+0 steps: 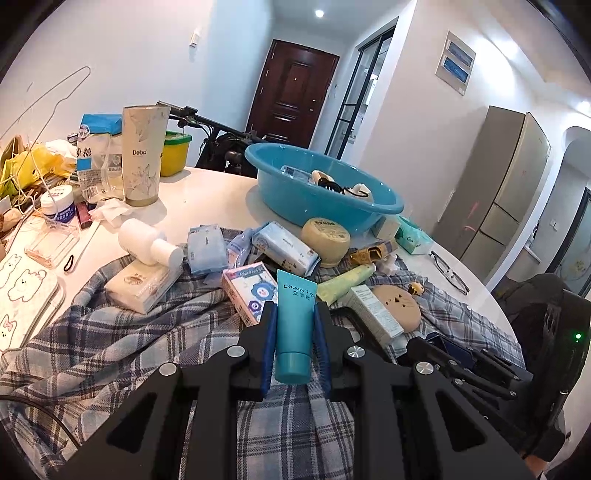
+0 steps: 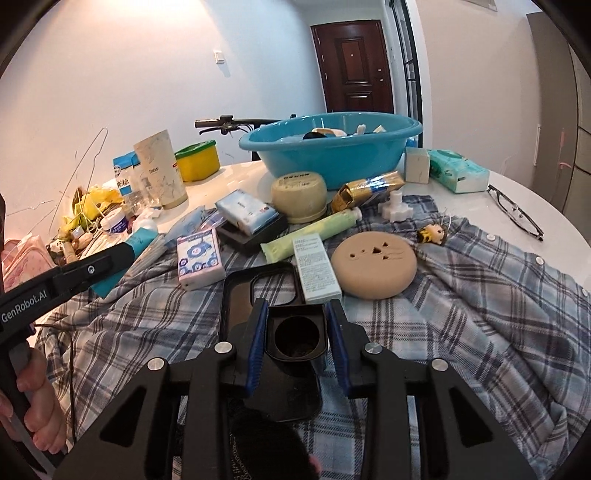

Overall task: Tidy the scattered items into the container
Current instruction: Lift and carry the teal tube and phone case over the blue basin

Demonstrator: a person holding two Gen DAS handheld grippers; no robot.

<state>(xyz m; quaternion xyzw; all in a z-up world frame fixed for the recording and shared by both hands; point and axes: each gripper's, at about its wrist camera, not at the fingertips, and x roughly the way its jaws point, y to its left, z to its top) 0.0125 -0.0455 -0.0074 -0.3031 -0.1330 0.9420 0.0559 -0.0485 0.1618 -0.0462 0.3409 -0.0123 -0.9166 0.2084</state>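
Bright, even indoor light from a ceiling spot (image 1: 319, 13), sharp centres, fisheye-warped dark corners

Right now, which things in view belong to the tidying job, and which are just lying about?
Job:
- blue basin, the container
- teal tube in left gripper
- black square cap in right gripper
- green tube
- tan round disc
- white carton
- phone case

Lying about:
- glasses
- tall cup
- yellow tub
- wire hanger
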